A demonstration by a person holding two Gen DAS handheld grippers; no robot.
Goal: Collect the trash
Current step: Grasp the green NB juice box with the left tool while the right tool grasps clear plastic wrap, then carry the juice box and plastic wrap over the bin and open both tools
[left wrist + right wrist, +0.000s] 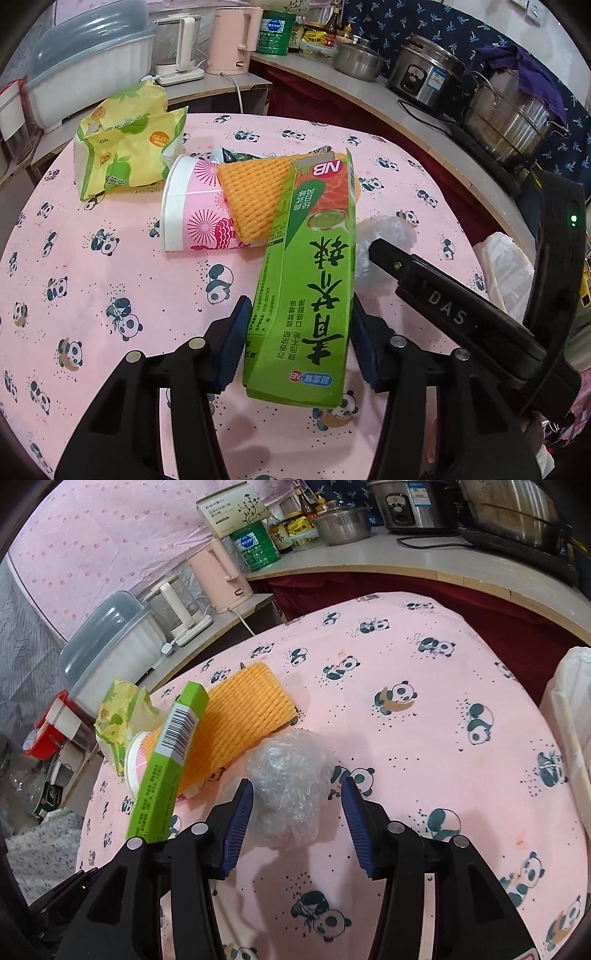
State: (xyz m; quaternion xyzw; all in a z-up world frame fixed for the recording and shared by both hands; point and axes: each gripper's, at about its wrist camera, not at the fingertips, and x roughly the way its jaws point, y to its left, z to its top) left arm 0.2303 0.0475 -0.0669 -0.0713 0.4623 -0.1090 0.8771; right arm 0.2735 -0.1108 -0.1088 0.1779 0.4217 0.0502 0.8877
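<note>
Carton (303, 280) hides the foam net (251, 195); crumpled plastic (290, 786) perhaps ungripped.

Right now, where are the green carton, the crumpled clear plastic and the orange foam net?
green carton (310, 295): left wrist view, its printed front face.
crumpled clear plastic (288, 779): right wrist view, middle of the wad.
orange foam net (240, 716): right wrist view, its ribbed top.

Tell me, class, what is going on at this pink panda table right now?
A person is clearing trash with two handheld grippers. The left gripper is clamped on a green carton and holds it tilted above the panda tablecloth. The right gripper is open, its fingers either side of a crumpled clear plastic wad, not yet squeezing it. A pink paper cup, orange foam netting and a yellow-green bag remain on the table.
</note>
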